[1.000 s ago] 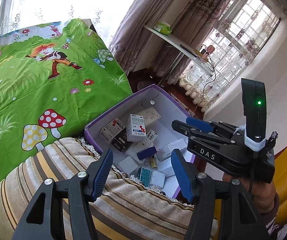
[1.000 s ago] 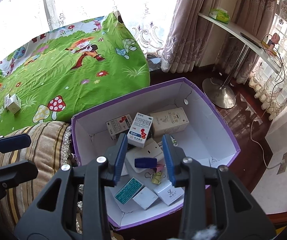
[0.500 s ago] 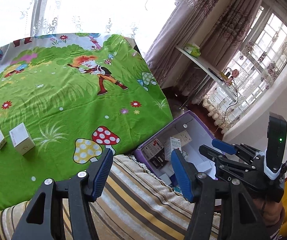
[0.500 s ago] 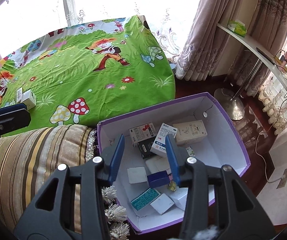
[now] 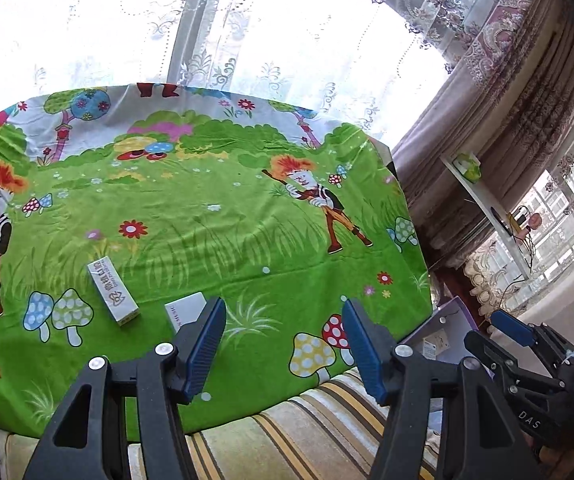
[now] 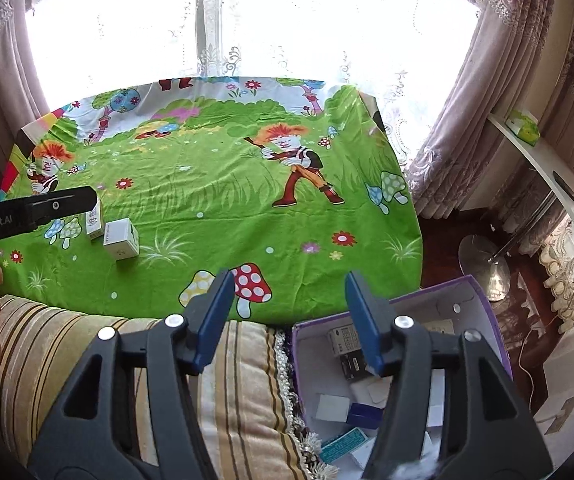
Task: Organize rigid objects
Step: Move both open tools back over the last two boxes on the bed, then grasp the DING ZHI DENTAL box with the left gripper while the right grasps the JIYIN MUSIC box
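Two small white boxes lie on the green cartoon cloth (image 5: 215, 240): a long one (image 5: 113, 295) and a squarer one (image 5: 185, 311), partly behind my left finger. The right wrist view shows them too, long (image 6: 94, 220) and square (image 6: 122, 239). My left gripper (image 5: 283, 340) is open and empty, hovering just near of the boxes. My right gripper (image 6: 289, 316) is open and empty, over the seam between the striped cushion (image 6: 227, 380) and the purple-rimmed box (image 6: 483, 300), which holds several small packages.
The purple-rimmed box (image 5: 447, 320) sits low at the right of the cloth-covered surface. The right gripper's body (image 5: 527, 376) shows at the right of the left view. Curtains, a bright window and a white shelf (image 6: 543, 176) stand beyond.
Both grippers have swung left, away from the purple-rimmed box and towards the cloth. The right jaws have opened wider. The two white boxes have come into the left view's centre.
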Tool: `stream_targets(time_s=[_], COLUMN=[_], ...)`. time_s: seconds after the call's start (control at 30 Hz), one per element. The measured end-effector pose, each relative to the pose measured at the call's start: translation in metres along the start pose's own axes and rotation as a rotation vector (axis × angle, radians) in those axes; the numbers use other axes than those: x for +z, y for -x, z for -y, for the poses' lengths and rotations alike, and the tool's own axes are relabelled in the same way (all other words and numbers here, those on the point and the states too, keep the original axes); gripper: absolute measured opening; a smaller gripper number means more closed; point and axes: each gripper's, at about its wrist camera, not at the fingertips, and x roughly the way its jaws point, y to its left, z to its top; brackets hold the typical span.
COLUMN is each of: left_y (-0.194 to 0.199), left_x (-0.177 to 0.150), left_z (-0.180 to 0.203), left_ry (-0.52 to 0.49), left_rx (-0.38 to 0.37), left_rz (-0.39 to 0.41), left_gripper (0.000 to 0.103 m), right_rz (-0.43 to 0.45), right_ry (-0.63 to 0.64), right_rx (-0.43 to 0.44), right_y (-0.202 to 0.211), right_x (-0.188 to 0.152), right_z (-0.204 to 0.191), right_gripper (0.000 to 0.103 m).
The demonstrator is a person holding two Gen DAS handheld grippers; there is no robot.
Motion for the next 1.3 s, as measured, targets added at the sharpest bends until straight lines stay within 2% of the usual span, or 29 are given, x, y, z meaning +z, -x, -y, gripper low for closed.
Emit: stream_targets(time_s=[0.2, 0.4, 0.57, 0.8, 0.97, 1.3], left_y=[-0.011, -0.03, -0.051, -0.081, -0.093, -0.111], left_x=[0.017, 0.023, 0.016, 0.007, 0.007, 0.001], left_z=[-0.058, -0.11, -0.144, -0.159, -0.157, -0.154], left_ry=[0.12, 0.212, 0.288, 0.306, 0.272, 0.208], left_rx=[0.098, 0.189, 0.228, 0.254, 0.288, 0.348], left_rz=[-0.012, -0.029, -0.066, -0.117, -0.123, -0.139], left_gripper=[0.061, 0.061, 0.061, 0.061, 0.061, 0.061], right_rz=[0.003, -0.044, -0.089, -0.148, -0.187, -0.207], right_ry=[0.082, 0.148, 0.168, 0.161, 0.161, 0.186], right_rx=[0.058, 0.118, 0.162, 0.212, 0.237, 0.291], right_y=[-0.018, -0.051, -0.08, -0.122, -0.144, -0.159], right_x=[0.03, 0.048, 0.055, 0.047, 0.036, 0.025], right_z=[-0.053, -0.099, -0.128, -0.153, -0.163, -0.181], right_gripper=[0.067, 0.067, 0.067, 0.067, 0.067, 0.068])
